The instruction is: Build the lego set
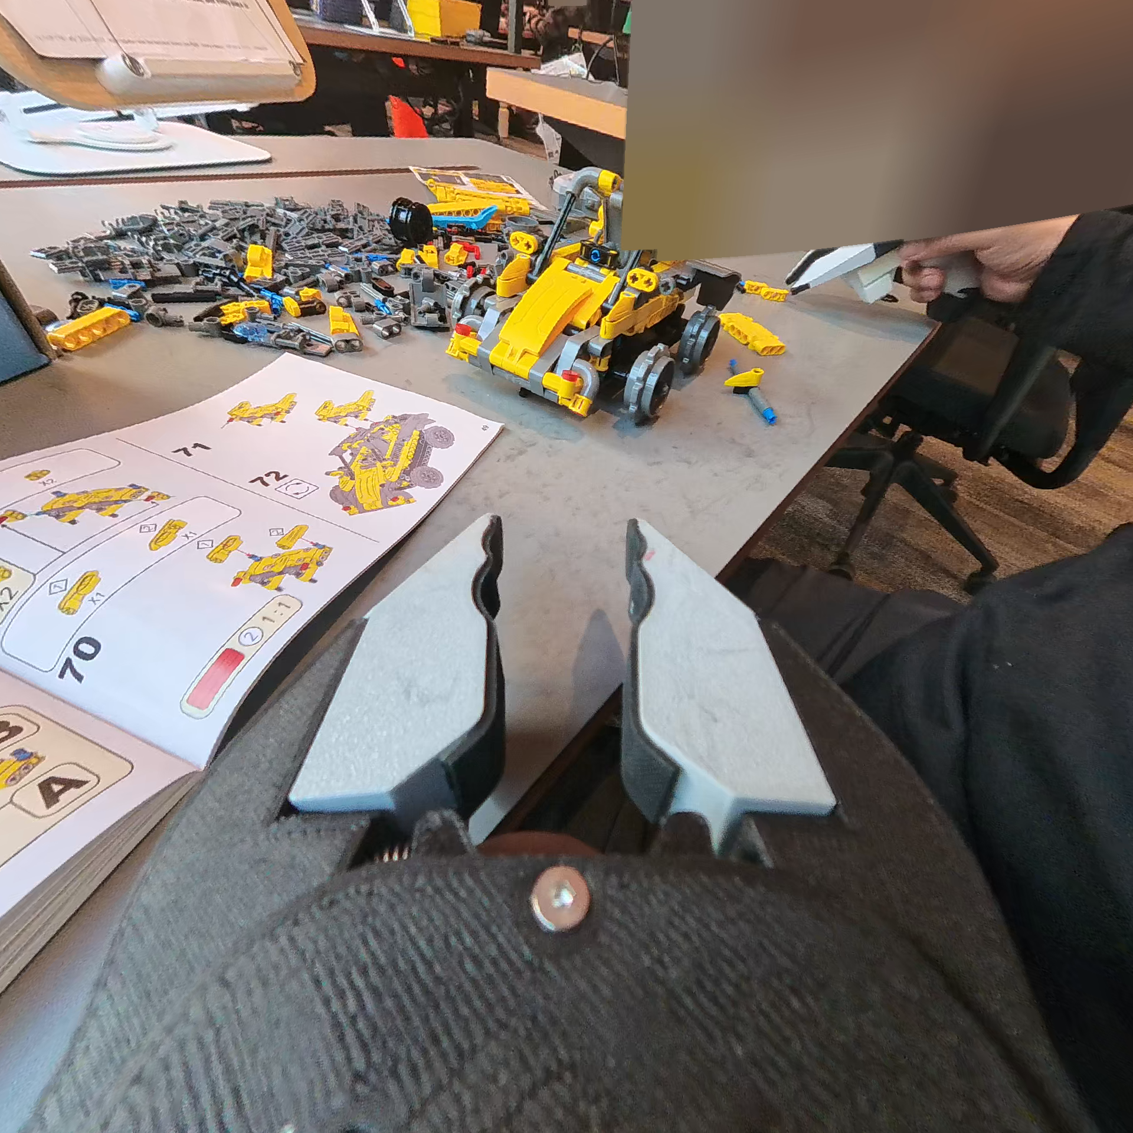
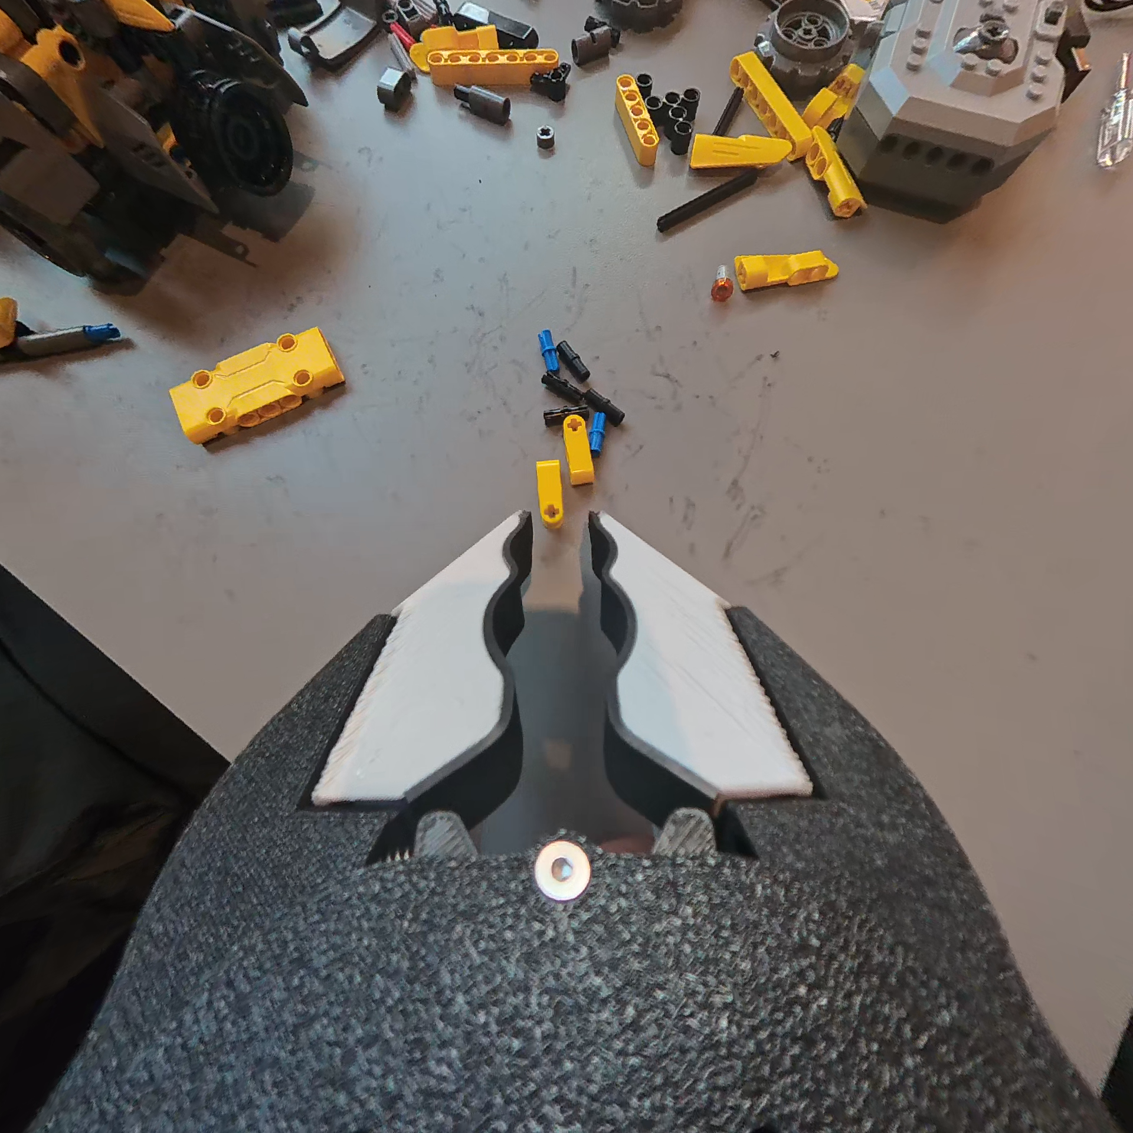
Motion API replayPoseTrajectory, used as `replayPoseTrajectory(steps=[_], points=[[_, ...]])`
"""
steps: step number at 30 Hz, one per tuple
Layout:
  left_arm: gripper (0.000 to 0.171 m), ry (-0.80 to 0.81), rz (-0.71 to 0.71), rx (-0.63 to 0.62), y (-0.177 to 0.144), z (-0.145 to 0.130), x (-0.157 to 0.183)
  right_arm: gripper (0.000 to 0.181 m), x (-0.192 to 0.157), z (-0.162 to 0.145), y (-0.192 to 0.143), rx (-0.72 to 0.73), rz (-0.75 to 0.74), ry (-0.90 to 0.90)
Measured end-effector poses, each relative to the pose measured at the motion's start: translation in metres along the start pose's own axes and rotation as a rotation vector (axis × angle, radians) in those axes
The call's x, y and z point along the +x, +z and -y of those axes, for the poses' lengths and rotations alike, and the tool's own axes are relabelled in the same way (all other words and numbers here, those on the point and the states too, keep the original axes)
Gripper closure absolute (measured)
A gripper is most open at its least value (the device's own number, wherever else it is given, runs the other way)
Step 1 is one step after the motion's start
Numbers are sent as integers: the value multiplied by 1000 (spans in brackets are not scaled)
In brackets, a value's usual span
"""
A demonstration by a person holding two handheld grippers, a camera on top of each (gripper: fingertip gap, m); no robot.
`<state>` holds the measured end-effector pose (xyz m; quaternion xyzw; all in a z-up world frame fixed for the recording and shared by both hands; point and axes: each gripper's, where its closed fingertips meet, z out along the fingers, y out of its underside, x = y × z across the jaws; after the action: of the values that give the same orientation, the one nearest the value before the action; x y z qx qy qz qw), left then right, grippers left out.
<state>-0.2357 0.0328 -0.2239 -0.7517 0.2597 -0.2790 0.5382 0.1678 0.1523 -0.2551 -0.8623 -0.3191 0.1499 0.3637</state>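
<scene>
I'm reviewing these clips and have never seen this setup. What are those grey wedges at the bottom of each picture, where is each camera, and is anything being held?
The wedges are two-finger grippers a person holds, each carrying a forward-looking camera. The left gripper is open and empty above the table's edge, beside an open instruction booklet; beyond sit a yellow toy vehicle and loose parts. The right gripper, open and empty, points at a small yellow connector among blue and black pins.

Two small yellow pieces [image 2: 564,475], two blue pins [image 2: 547,348], four black pins [image 2: 573,360] (clustered together), one yellow panel [image 2: 256,385], one booklet [image 1: 202,545].
</scene>
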Motion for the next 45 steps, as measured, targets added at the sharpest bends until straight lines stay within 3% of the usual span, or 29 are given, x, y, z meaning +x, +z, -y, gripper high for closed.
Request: replayPoseTrajectory(steps=[8,12,17,21,24,26,33,40,45], points=[[133,18,9,-10,3,-1,2,158,-1,2,10,-14,39,-10],[132,24,8,-17,3,-2,4,174,-8,0,13,-40,64,-39],[132,30,-5,-23,3,-3,9,174,-62,5,5,-40,273,-241],[132,24,-26,-31,3,-4,14,172,-87,1,4,-206,377,-422],[132,37,-25,-36,1,-4,16,151,-74,-7,8,-371,299,-520],[132,50,-22,-30,-1,-1,17,152,-67,-3,9,-388,248,-544],[132,60,-22,-18,-6,3,17,154,-71,-4,3,-324,183,-501],[132,53,-42,-23,-4,1,21,154,-87,3,-14,-157,215,-368],[132,69,-40,-25,-3,2,24,154,-90,6,-5,-147,223,-372]])
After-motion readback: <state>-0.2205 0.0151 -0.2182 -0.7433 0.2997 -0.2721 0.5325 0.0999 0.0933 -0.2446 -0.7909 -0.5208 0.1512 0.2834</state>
